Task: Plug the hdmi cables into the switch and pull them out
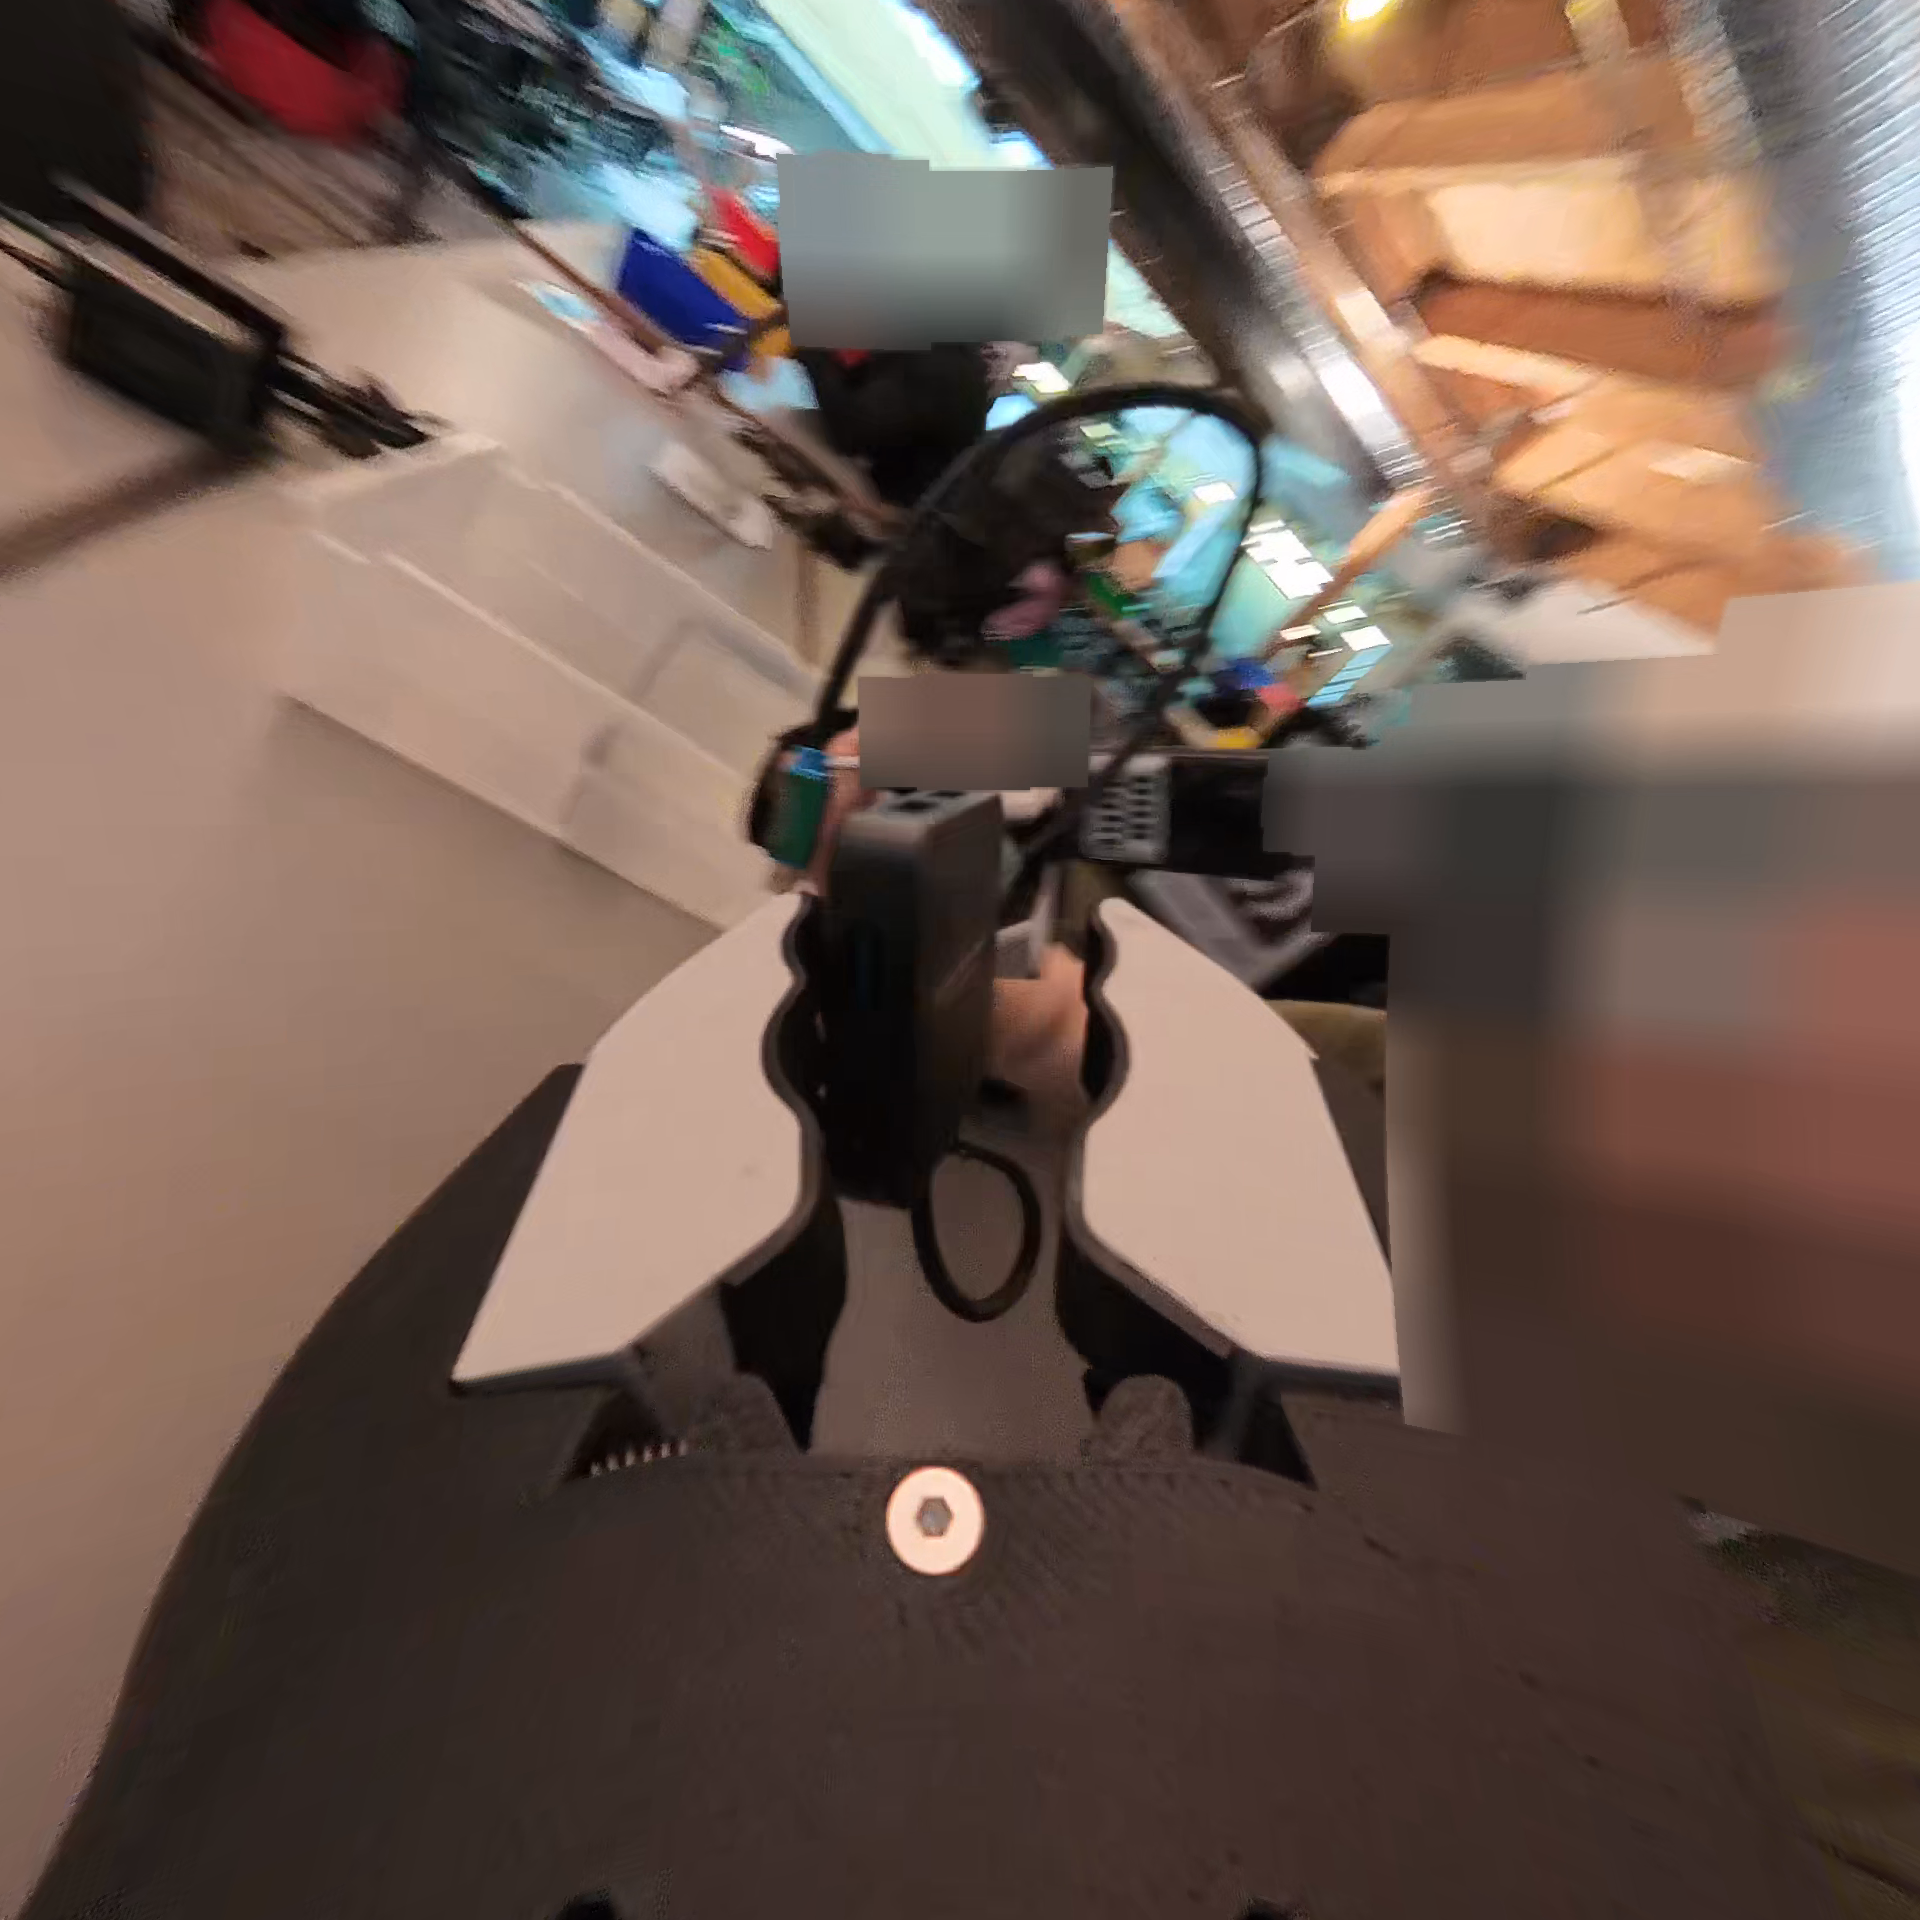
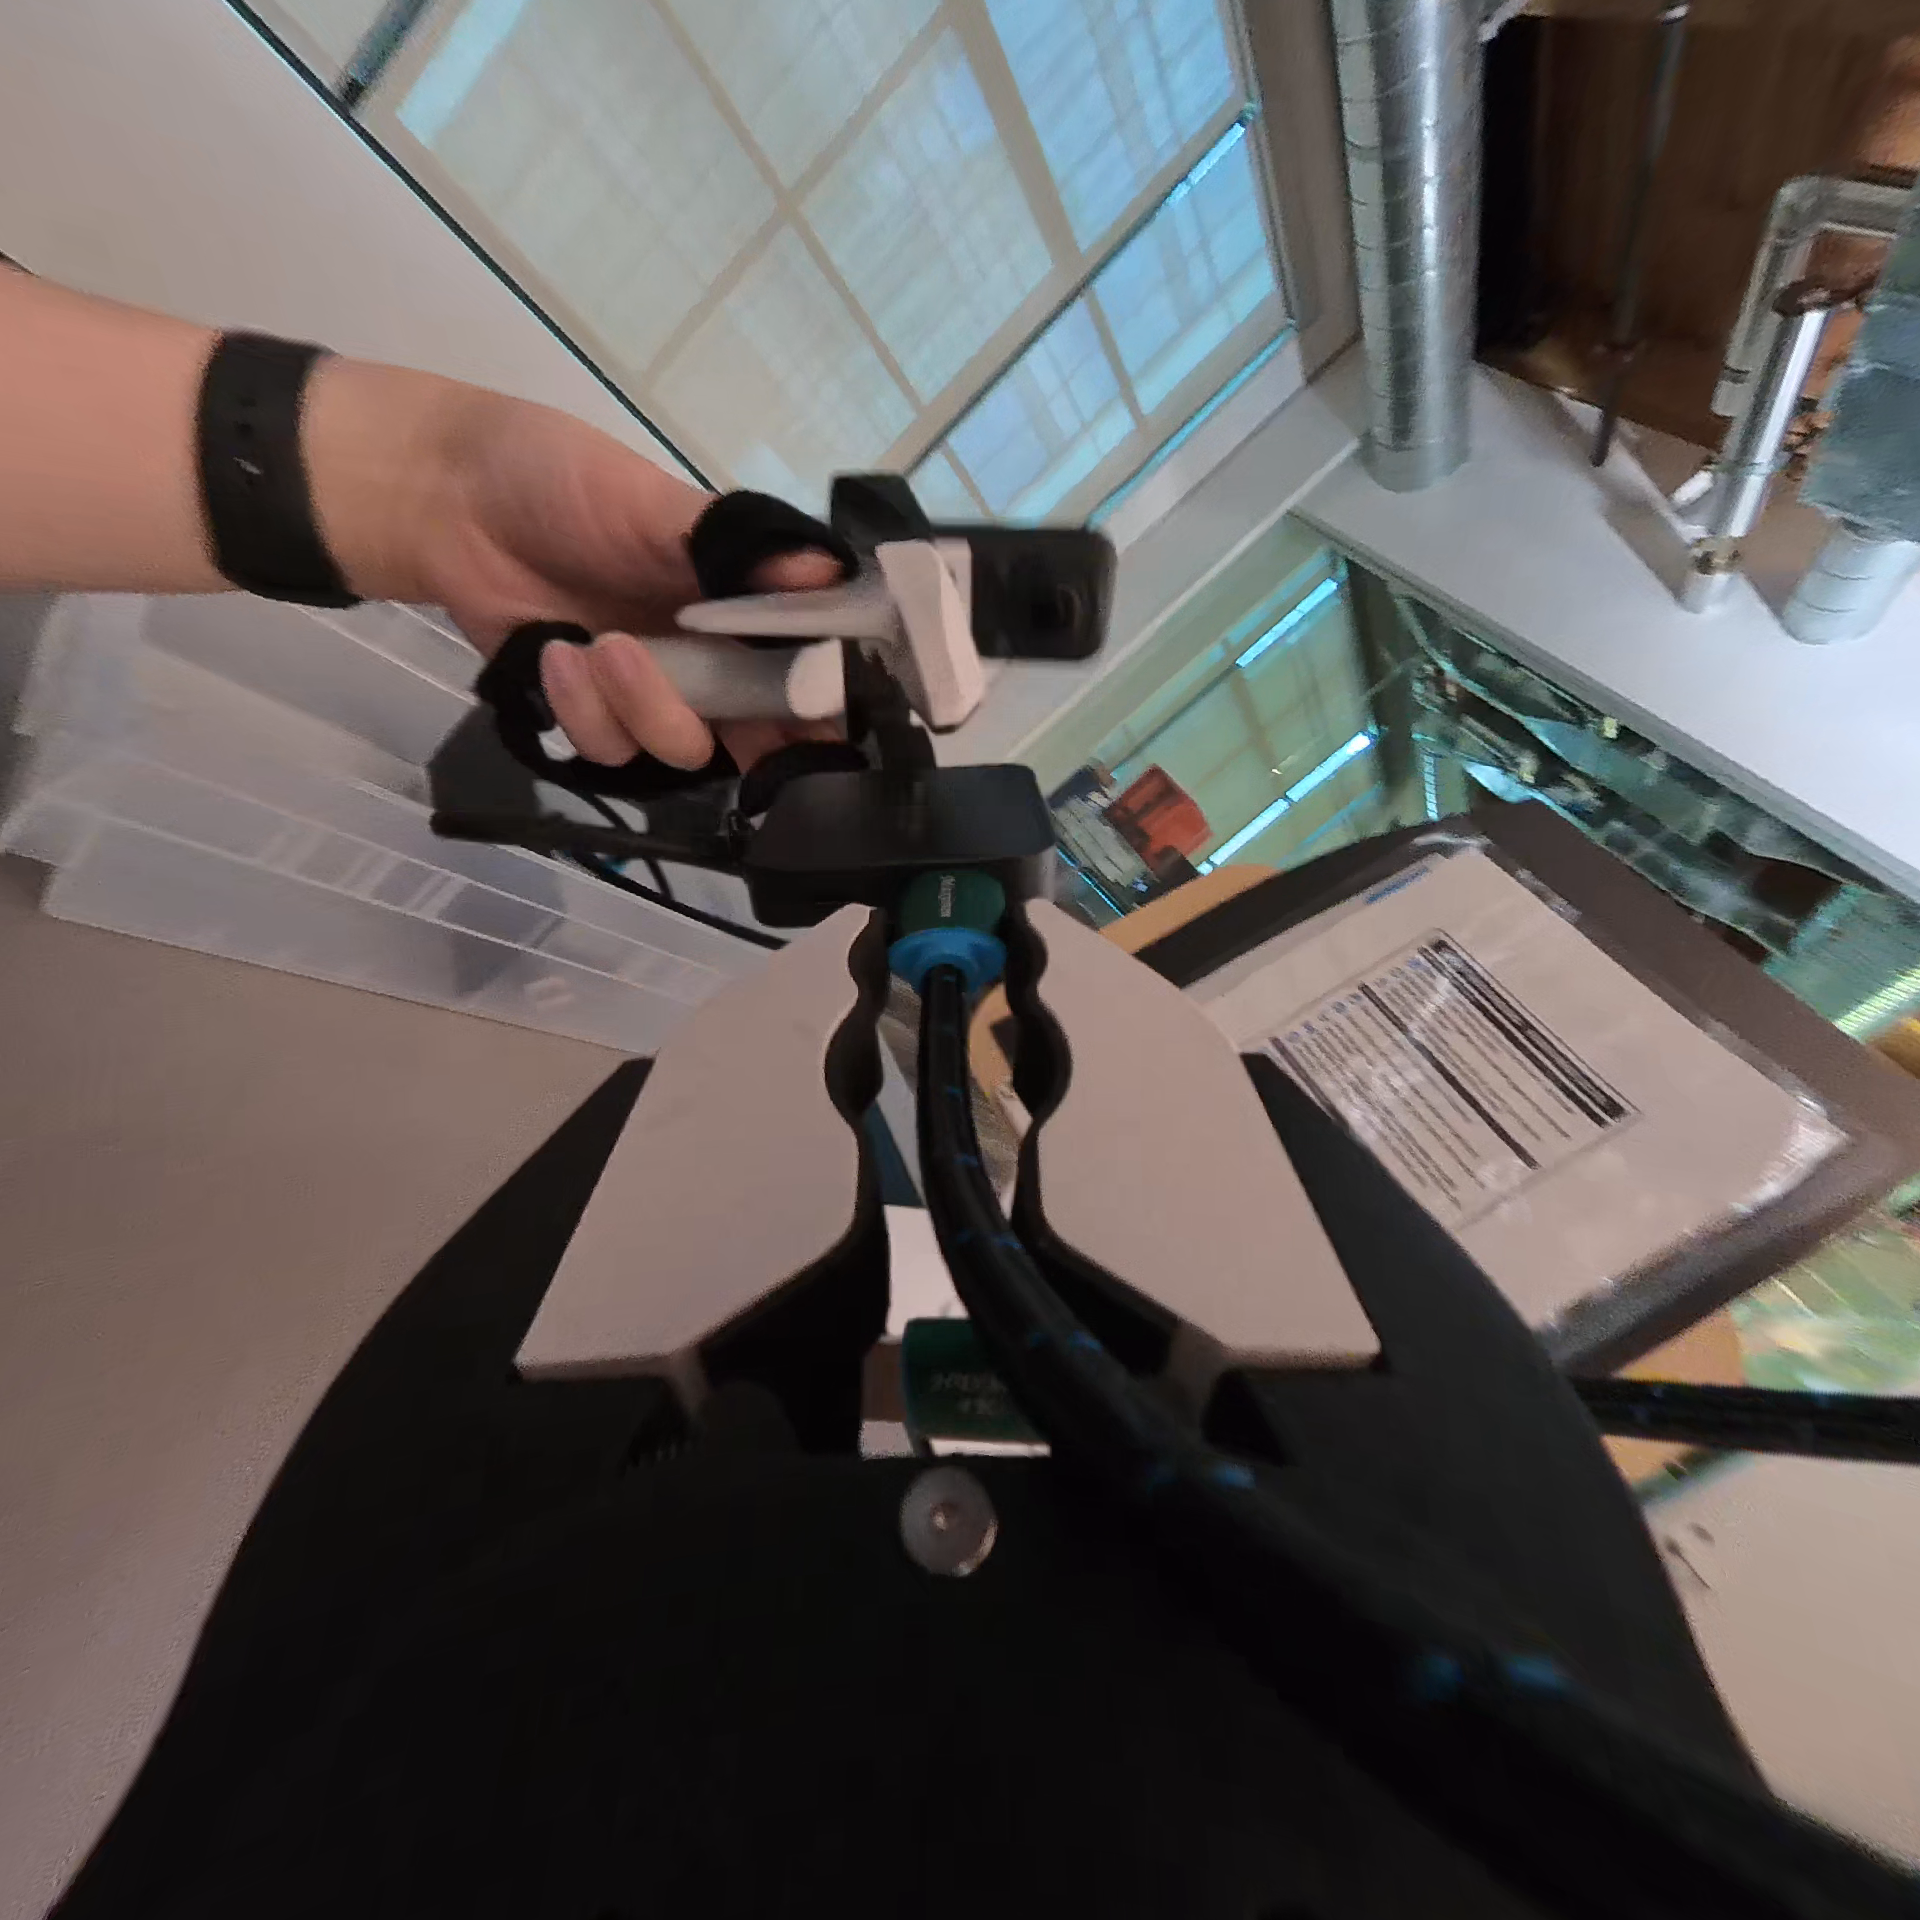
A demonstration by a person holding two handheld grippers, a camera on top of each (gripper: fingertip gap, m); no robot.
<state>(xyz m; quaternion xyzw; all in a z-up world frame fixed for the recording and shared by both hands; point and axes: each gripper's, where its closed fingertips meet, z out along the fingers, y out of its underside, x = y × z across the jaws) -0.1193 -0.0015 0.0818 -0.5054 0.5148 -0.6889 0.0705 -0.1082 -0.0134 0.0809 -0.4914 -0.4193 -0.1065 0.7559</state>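
Note:
The black switch [image 2: 894,831] is held in the air, and in the left wrist view [image 1: 904,987] it stands edge-on between my left gripper's fingers. My left gripper [image 1: 951,914] is shut on it; it also shows in the right wrist view [image 2: 904,644], held by a person's hand [image 2: 582,561]. My right gripper [image 2: 940,920] is shut on a green HDMI plug [image 2: 940,899] with a blue collar, which sits in the switch's edge. Its black cable [image 2: 966,1143] runs back between my fingers. The plug [image 1: 800,821] and the looping cable [image 1: 1236,499] show blurred in the left wrist view.
A second green plug [image 2: 966,1382] lies near my right gripper's base. Clear plastic bins [image 2: 312,831] are at the left, and a box with a printed sheet [image 2: 1455,1039] at the right. A thin black cord loop [image 1: 977,1236] hangs from the switch. A black device [image 1: 156,343] sits on the white surface.

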